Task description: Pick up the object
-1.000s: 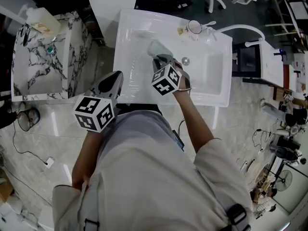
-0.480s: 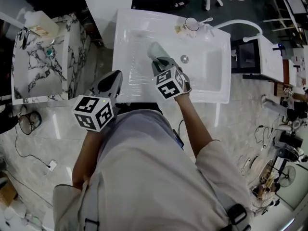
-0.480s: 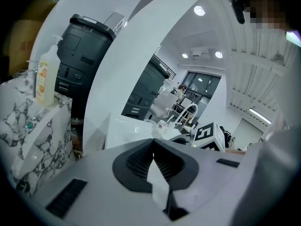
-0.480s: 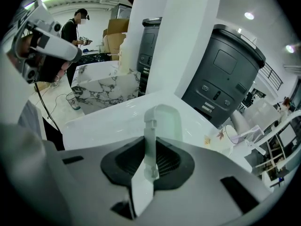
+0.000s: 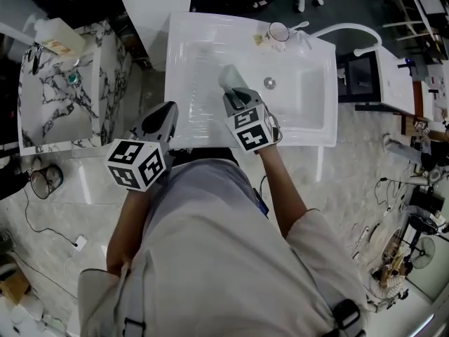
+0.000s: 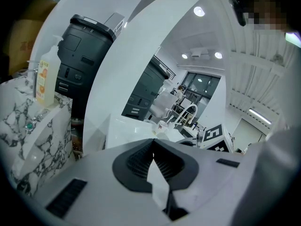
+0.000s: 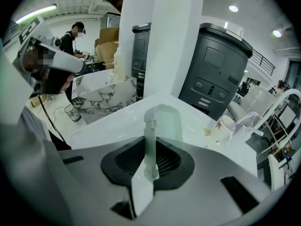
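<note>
right gripper (image 5: 237,95) slides lower in frame, pinching the pale green plastic piece (image 5: 229,76) by its thin edge; looks light, slippery.

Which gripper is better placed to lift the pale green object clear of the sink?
Right. The right gripper is closed on the pale green object over the sink. The left gripper is shut and empty, back by the near rim.
</note>
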`<state>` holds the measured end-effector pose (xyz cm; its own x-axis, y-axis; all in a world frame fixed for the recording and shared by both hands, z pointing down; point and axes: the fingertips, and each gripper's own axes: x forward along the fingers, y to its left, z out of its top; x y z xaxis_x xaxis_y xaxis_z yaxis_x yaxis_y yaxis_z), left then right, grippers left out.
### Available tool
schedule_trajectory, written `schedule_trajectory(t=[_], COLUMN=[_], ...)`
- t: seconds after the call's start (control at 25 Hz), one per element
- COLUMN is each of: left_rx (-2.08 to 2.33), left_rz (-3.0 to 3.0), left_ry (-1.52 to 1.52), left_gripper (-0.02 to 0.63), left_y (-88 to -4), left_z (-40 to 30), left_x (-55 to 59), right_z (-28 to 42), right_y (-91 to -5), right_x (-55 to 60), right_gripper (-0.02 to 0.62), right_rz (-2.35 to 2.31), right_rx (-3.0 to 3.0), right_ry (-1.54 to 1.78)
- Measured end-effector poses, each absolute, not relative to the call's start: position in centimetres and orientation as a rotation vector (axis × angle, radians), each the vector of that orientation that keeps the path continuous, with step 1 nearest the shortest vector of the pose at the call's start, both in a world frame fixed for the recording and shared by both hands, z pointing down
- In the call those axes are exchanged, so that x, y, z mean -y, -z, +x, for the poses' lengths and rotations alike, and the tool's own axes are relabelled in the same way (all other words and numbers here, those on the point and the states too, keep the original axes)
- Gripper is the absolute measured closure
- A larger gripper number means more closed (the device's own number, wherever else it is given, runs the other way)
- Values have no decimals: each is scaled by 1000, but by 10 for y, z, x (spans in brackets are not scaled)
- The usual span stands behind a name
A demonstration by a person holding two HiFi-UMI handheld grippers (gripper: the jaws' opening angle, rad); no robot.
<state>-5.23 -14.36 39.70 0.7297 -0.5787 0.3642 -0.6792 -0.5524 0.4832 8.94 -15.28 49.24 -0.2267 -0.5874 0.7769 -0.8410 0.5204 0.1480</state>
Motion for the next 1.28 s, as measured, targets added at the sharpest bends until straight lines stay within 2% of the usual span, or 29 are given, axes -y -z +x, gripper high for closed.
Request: schedule_trajectory(t=[0.6, 1.28], left_rx=[935, 964], left_rz=[2322, 2302], left_ry=[-262, -279], left_gripper=[604, 604], left_y=[-403, -408], left_z=[-58, -64], left_x=[140, 136], right_z=[85, 96], right_y=[-471, -440], right_x=[131, 109], right_gripper=[531, 531], right_rz=[1316, 1412], right_rx=[2052, 2128], right_ry=[-623, -689])
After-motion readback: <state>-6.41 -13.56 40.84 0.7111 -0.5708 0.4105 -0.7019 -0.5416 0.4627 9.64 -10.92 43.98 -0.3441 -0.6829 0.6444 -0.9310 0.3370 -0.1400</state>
